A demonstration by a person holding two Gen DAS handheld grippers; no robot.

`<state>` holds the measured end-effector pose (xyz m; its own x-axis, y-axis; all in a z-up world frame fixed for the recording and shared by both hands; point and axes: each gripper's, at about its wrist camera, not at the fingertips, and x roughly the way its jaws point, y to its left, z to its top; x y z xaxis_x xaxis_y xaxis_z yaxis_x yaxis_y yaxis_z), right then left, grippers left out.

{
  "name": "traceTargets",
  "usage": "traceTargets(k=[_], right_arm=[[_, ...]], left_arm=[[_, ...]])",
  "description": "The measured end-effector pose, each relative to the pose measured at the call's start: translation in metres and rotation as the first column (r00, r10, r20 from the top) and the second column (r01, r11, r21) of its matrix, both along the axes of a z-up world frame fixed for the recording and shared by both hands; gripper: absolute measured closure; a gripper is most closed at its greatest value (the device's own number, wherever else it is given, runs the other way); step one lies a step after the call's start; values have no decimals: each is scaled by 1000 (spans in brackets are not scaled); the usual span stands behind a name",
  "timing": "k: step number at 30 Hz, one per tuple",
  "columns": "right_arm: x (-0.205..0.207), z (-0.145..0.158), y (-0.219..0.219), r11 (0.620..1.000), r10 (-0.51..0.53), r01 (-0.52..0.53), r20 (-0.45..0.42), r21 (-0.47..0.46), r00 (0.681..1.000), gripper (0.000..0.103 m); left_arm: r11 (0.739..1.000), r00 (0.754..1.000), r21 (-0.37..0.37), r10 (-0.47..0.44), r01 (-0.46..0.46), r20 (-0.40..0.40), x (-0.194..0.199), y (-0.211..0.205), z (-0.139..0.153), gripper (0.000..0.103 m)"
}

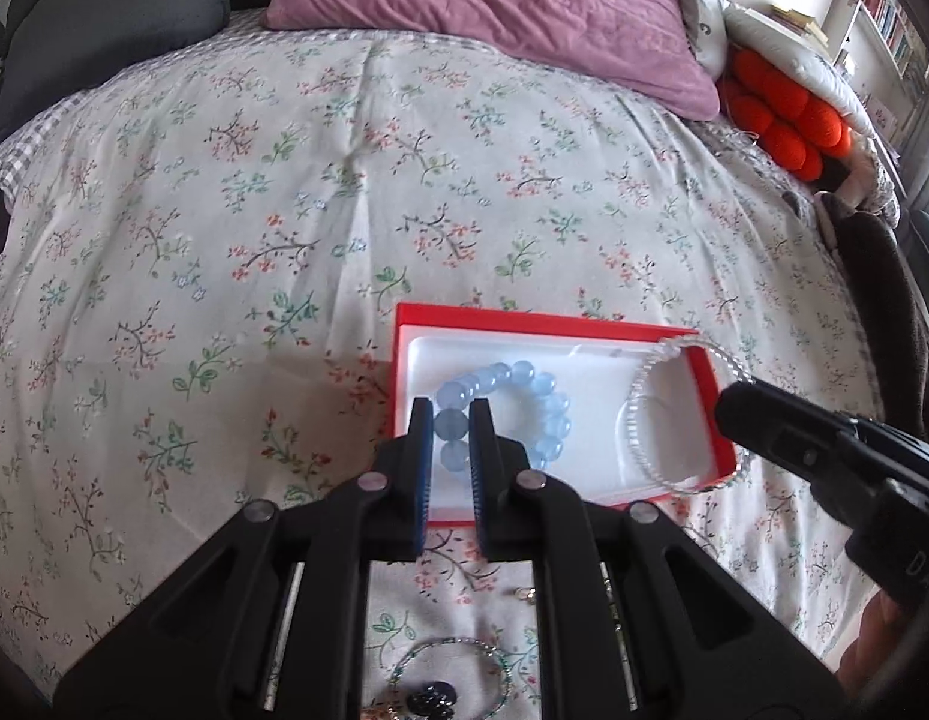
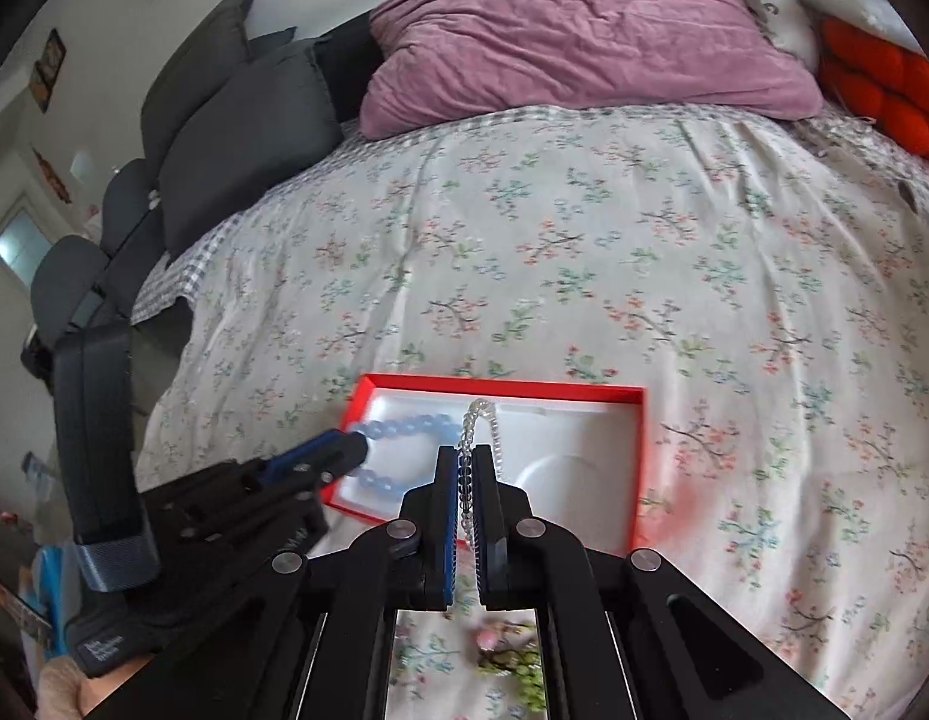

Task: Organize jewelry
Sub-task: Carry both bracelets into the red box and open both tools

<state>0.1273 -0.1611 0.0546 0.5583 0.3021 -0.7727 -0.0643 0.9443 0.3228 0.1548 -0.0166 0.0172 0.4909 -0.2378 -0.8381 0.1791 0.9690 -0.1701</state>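
A red box [image 1: 713, 396] with a white lining lies on the floral bedspread; it also shows in the right wrist view [image 2: 638, 450]. My left gripper [image 1: 451, 420] is shut on a blue bead bracelet [image 1: 524, 387] that rests inside the box at its left end, seen also in the right wrist view [image 2: 404, 423]. My right gripper [image 2: 465, 468] is shut on a clear bead bracelet [image 2: 479, 414] and holds it over the box's middle. In the left wrist view the clear bracelet [image 1: 644, 402] hangs across the box's right end, with the right gripper [image 1: 734, 402] at its edge.
More jewelry lies on the bedspread near me: a thin green bead ring [image 1: 500, 666] with dark pieces, and a green and pink piece [image 2: 518, 660]. A purple pillow [image 1: 524, 12] and orange cushions [image 1: 782, 114] lie at the far end. Dark grey cushions [image 2: 236, 138] stand to the left.
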Motion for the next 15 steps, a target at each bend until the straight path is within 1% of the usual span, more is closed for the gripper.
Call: traceTargets(k=[3, 4, 7, 9, 12, 15], right_arm=[[11, -19, 2, 1000, 16, -15, -37, 26, 999, 99], [14, -26, 2, 1000, 11, -10, -54, 11, 998, 99], [18, -41, -2, 997, -17, 11, -89, -72, 996, 99], [19, -45, -3, 992, -29, 18, -90, -124, 996, 99], [17, -47, -6, 984, -39, 25, -80, -177, 996, 99], [15, -47, -9, 977, -47, 31, -73, -209, 996, 98]], left_arm=[[1000, 1000, 12, -3, 3, -8, 0, 0, -3, 90], [1000, 1000, 14, -6, 6, -8, -1, 0, -3, 90], [1000, 1000, 20, -12, 12, -9, 0, 0, -3, 90], [1000, 1000, 18, -12, 12, -12, 0, 1, -3, 90], [1000, 1000, 16, -12, 12, -14, 0, 1, -4, 90], [1000, 1000, 20, -19, 19, -11, -1, -1, -3, 90]])
